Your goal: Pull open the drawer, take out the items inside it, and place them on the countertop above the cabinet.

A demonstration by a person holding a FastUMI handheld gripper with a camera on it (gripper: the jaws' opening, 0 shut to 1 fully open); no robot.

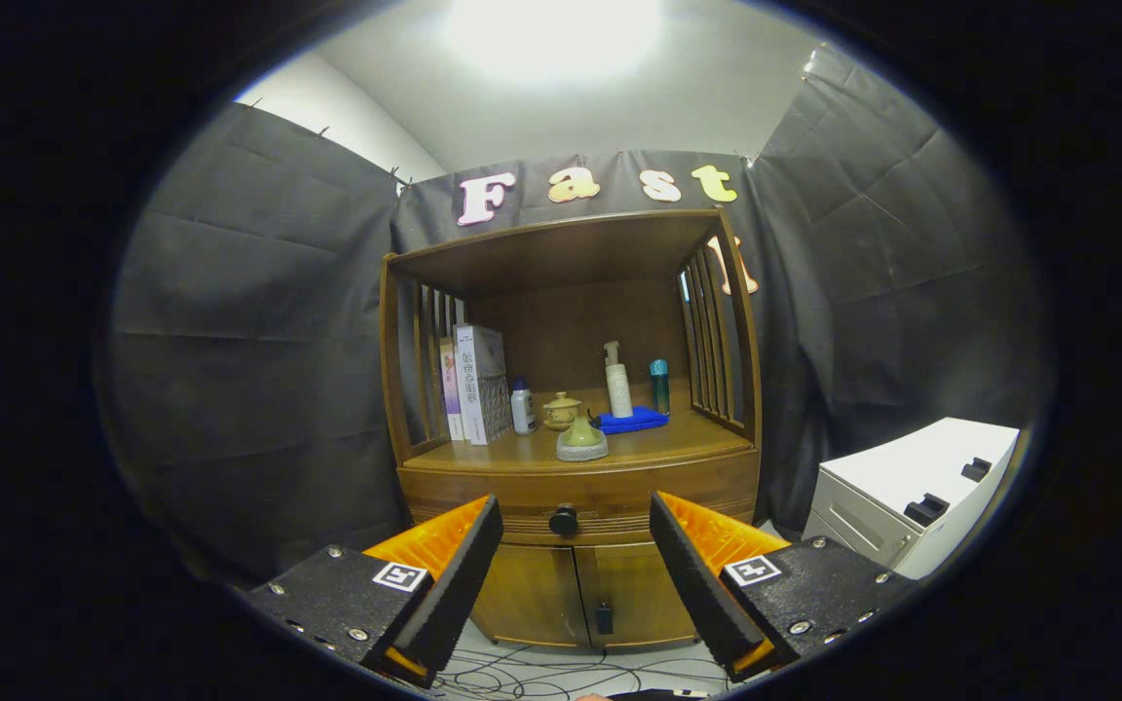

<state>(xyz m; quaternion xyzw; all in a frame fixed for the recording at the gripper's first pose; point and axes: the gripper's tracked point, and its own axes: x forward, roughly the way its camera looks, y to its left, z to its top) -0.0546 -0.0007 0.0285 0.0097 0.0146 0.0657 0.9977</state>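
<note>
Hand-held gripper (576, 560) wide open and empty, lined up on the drawer knob (563, 520).

Gripper view: the knob sits between the fingertips, beyond them, on the shut drawer (580, 506) under the worktop (658, 450), where the bottles stand at 12 o'clock of the knob. The knob looks small, hard and smooth, likely slippery; grip it squarely by its sides. The wooden drawer probably slides stiffly, so pull straight.

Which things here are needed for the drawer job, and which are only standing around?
For the job:
- drawer with its knob, shut
- countertop
- gripper, fingers open, knob just ahead between them

Standing around:
- books
- white bottle
- pump bottle
- blue cloth
- white cabinet
</note>
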